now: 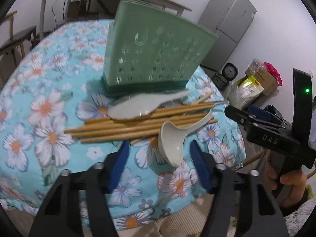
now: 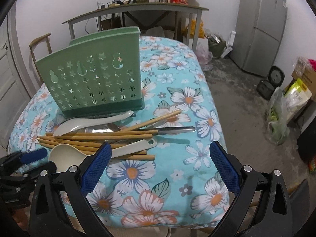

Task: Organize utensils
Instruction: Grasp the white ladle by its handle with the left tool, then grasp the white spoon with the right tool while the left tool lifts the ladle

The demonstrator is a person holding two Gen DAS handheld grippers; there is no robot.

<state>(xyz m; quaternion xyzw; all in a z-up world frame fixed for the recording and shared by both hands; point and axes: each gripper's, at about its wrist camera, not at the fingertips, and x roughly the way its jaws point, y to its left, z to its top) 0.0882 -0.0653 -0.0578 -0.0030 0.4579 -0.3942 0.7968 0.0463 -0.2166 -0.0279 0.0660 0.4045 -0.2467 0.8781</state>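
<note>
The left gripper (image 1: 159, 154) is seen with its blue pads apart and nothing pressed between them; the bowl of a cream ladle spoon (image 1: 172, 141) lies in the gap, but no contact with either pad can be made out. The right gripper (image 2: 160, 164) is held wide open over bare cloth, nothing between its pads, with the spoon's handle just past its left finger.

Beyond the spoon, a bundle of bamboo chopsticks (image 1: 138, 124) is heaped with a white rice paddle (image 1: 146, 104) across it, and a metal utensil (image 2: 173, 129) is partly buried underneath. Behind the heap a green perforated utensil holder (image 1: 156, 57) stands upright, and nothing is seen rising from its top.

The step in hand is judged to be the first pick, aimed at the spoon. A closing of the left pads on the spoon's bowl or neck is called for next, then a lift clear of the chopsticks, which may be dragged along, since the handle rests on them.

Everything is laid on a table covered with a turquoise floral tablecloth (image 2: 177, 102). Farther out, a grey refrigerator (image 2: 260, 25), a cluttered side table (image 2: 138, 9) and bags on the floor are seen.
</note>
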